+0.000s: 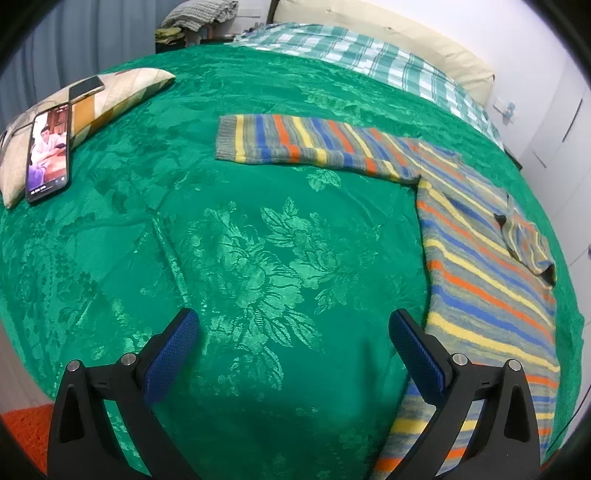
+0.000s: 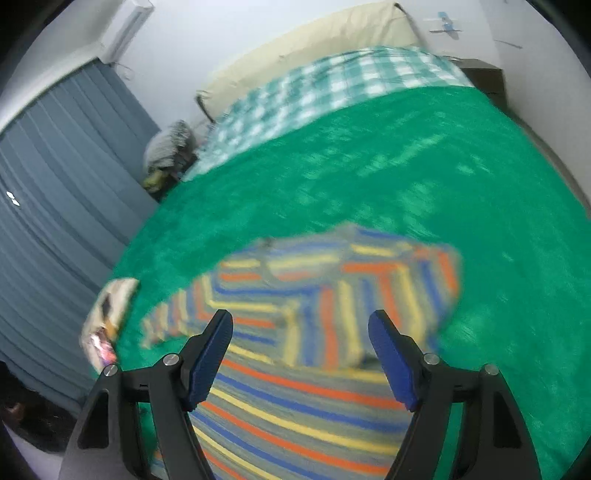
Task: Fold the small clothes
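A small striped sweater [image 1: 480,266] in grey, yellow, blue and orange lies on the green bedspread [image 1: 240,240]. One sleeve [image 1: 303,144] stretches out flat to the left; the other sleeve [image 1: 528,243] is folded over the body. My left gripper [image 1: 293,325] is open and empty above bare bedspread, left of the sweater's hem. In the blurred right wrist view my right gripper [image 2: 301,328] is open and empty above the sweater [image 2: 314,369], near the folded sleeve [image 2: 388,295].
A patterned pillow [image 1: 110,96] with two phones [image 1: 48,155] lies at the bed's left edge. A checked blanket [image 1: 369,59] and cream headboard [image 1: 388,26] are at the far end. Blue-grey curtains [image 2: 55,221] hang to the left. An orange mat [image 1: 26,432] shows below the bed.
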Available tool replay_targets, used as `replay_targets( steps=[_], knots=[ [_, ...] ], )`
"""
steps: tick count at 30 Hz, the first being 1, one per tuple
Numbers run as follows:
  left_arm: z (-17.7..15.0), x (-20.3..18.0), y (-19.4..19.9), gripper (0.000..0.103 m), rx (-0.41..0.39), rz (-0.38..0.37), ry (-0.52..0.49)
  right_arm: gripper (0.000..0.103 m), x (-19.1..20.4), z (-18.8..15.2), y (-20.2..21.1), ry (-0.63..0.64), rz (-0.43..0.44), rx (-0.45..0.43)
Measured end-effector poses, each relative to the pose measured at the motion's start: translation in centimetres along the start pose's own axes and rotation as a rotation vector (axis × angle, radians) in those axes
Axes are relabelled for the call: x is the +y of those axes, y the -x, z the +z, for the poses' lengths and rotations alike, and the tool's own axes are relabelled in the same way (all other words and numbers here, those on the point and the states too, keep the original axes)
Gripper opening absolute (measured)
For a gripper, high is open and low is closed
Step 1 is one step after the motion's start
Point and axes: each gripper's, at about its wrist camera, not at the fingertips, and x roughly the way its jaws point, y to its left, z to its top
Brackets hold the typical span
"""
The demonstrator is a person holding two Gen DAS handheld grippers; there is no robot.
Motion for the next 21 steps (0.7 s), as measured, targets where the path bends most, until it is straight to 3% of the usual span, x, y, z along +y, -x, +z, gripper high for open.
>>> replay_targets(
  steps=[3,6,14,18,19,20,21],
  knots=[
    [-0.1,-0.2,0.1,0.103,0.0,-0.001,-0.005,0.075,-1.7,-2.5,-0.3,0.026,-0.095,0.061],
    [-0.5,-0.9,0.2,0.103,-0.005,0.01,-0.031,0.064,-1.2,-2.5,-2.0,0.056,-0.112,0.131],
    [-0.4,-1.7,-0.2,0.103,-0.008,0.039,-0.084,0.061,12.0,-0.1,-14.2,0.438,-0.193,0.288],
    [-0.1,-0.7,-0.3,0.103,0.005,0.021,-0.045,0.057,14.5,0.0,-21.0,0.583,-0.369,0.335],
    [0.0,-0.4,-0.4,0.103,0.01,0.013,-0.033,0.042,13.8,0.0,-22.8,0.577,-0.425,0.379],
    [0.2,0.0,-0.4,0.103,0.016,0.002,-0.016,0.011,12.9,-0.1,-23.9,0.551,-0.456,0.43],
    [0.3,0.1,-0.5,0.103,0.019,-0.006,-0.006,0.003,12.0,-0.1,-24.6,0.517,-0.476,0.472]
  ],
)
